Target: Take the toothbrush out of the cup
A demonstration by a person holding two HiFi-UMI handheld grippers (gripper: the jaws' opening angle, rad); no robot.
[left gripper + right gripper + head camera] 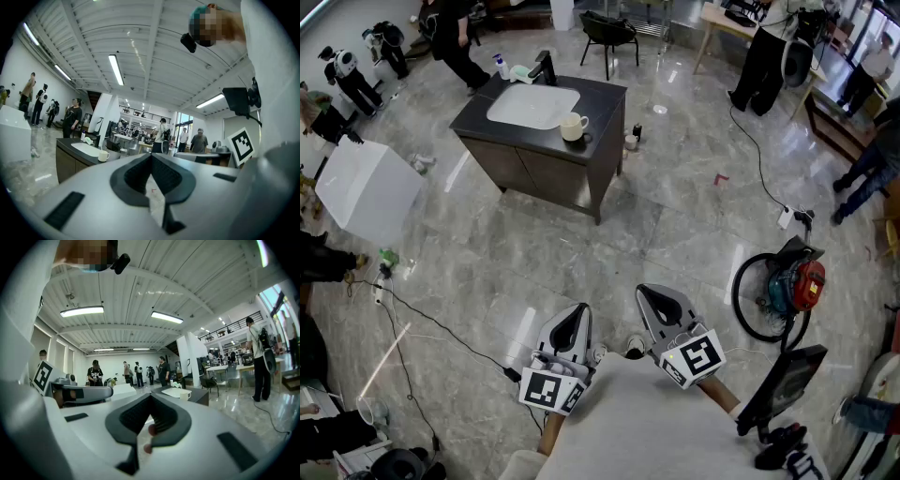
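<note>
- Left gripper [151, 155]: its jaws meet at the tips with nothing between them. It is held low by the person's body, well apart from the vanity [546, 167].
- Right gripper [150, 394]: its jaws are also pressed together and empty. It is just beside the left one, equally far from the vanity.
- Cup [574, 126]: white and upright on the vanity's dark top, just beside the sink [532, 105].
- Toothbrush: too small to make out at the cup.
- Faucet [544, 67]: black, at the vanity's back edge.
</note>
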